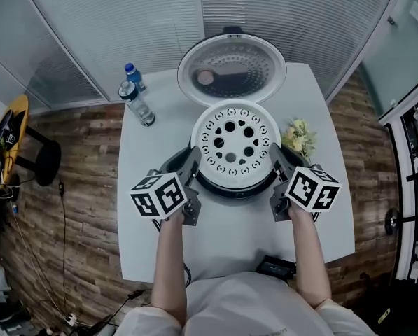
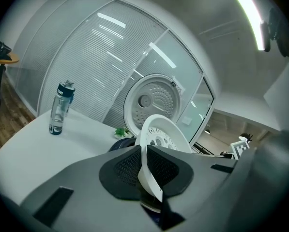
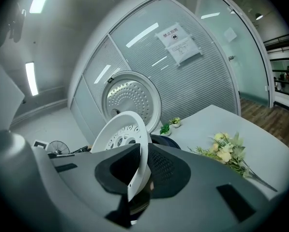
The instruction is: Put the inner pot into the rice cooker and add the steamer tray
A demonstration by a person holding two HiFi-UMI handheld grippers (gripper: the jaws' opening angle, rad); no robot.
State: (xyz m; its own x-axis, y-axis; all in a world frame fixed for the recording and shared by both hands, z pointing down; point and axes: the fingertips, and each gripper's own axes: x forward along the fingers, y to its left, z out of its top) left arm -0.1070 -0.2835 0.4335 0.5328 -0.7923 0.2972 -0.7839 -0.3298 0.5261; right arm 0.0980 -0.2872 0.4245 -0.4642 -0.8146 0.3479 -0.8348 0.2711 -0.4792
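L gripper: jaws narrow, pads nipped on the rim of the white steamer tray at the tray's 8 o'clock; in the left gripper view the rim edge runs straight between the pads; R gripper: likewise clamped on the rim, at 4 o'clock; the tray, w/ round holes, is held between both over the mouth of the rice cooker; the cooker's dark body shows as a ring under the tray from 4 to 8 o'clock; seated or just above, can't tell; inner pot can't be made out under the tray; cooker lid stands open at 12 o'clock; two water bottles at 10 o'clock, well apart from the cooker; pale flowers at 3 o'clock, just beside it; all on a white table; small black device at the table's near edge, 6 o'clock.
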